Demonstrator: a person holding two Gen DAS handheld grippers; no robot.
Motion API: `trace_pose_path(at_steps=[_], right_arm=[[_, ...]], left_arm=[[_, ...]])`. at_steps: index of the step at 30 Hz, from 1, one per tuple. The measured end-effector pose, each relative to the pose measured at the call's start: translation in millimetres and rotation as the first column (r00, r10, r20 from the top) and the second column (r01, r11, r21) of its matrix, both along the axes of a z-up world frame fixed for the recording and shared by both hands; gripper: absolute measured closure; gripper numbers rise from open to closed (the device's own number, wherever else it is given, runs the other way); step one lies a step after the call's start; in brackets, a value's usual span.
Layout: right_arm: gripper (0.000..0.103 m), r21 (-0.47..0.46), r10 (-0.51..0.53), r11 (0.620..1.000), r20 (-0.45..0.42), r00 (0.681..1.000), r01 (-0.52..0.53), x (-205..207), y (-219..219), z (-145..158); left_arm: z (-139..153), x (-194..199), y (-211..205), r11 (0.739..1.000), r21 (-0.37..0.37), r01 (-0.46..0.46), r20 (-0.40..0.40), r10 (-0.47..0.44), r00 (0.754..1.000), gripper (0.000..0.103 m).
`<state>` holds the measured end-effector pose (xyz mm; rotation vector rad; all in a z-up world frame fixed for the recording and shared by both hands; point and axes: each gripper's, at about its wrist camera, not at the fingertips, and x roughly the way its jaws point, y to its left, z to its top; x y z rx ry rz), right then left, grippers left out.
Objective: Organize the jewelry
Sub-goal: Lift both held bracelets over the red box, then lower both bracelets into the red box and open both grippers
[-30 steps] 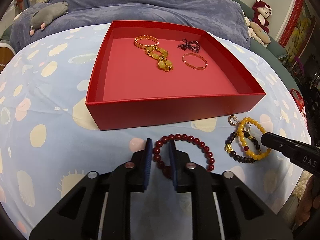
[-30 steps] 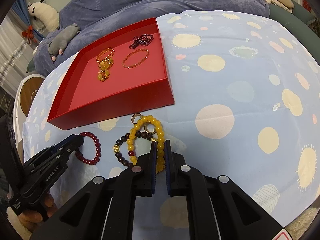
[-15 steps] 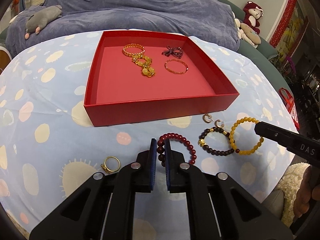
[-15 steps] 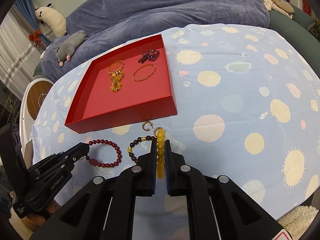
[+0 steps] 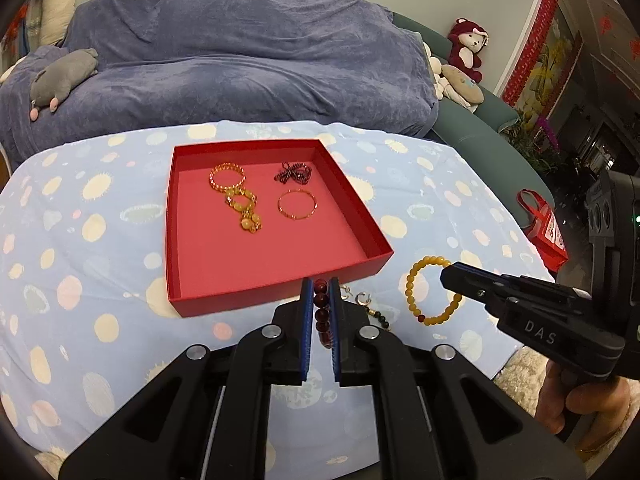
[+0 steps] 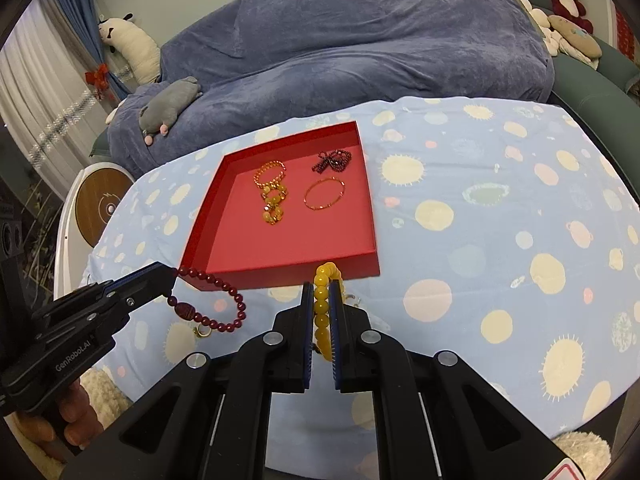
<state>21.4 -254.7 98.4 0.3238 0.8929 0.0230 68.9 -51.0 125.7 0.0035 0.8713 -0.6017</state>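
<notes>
Between the left gripper's (image 5: 320, 308) blue-padded fingers hangs the dark red bead bracelet (image 5: 322, 312), pinched at one short arc of its loop with the fingers closed down to the width of a bead. From the right wrist view the rest of that loop (image 6: 212, 300) droops free below and to the side of the left fingers, lifted off the table (image 6: 480, 240). The right gripper (image 6: 322, 312) is likewise closed on the yellow bead bracelet (image 6: 324, 308), a few beads caught between the pads and the remainder (image 5: 432, 292) dangling past the fingertips. Just ahead of both pairs of fingers stands the red tray (image 5: 280, 296), its near wall directly beyond the tips, already carrying a gold bead bracelet (image 5: 227, 176), an amber bead strand (image 5: 245, 208), a thin bangle (image 5: 297, 205) and a dark bow-shaped piece (image 5: 294, 173). Two small earrings (image 5: 356, 294) and a dark beaded bracelet (image 5: 380, 318) lie on the cloth just right of the left fingers, partly hidden

Both held bracelets look light and limp, likely strung on elastic, so they swing and sag rather than hold shape. Round polished beads are probably slick against the pads; a grip across two or three beads, squeezing into the gaps between them, seems safest. Each must clear the tray wall before being let go, since a dangling loop could snag its edge
</notes>
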Motion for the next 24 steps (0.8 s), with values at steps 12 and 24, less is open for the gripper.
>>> trace_pose_path(at_steps=[12,24], right_arm=[[0.096,0.041,0.091,0.995,0.033,0.995,-0.093,102.2,19.7,4.7],[0.093,0.018,0.067,0.998,-0.185,0.980,-0.065,154.2,19.1,-92.7]], left_arm=[[12.9,86.4,-23.0,0.999,-0.041,-0.008,0.055,0.010,0.998,0.096],[-91.1,145.2,-2.4,0.994,0.047,-0.100,-0.100,0.104,0.990,0.095]])
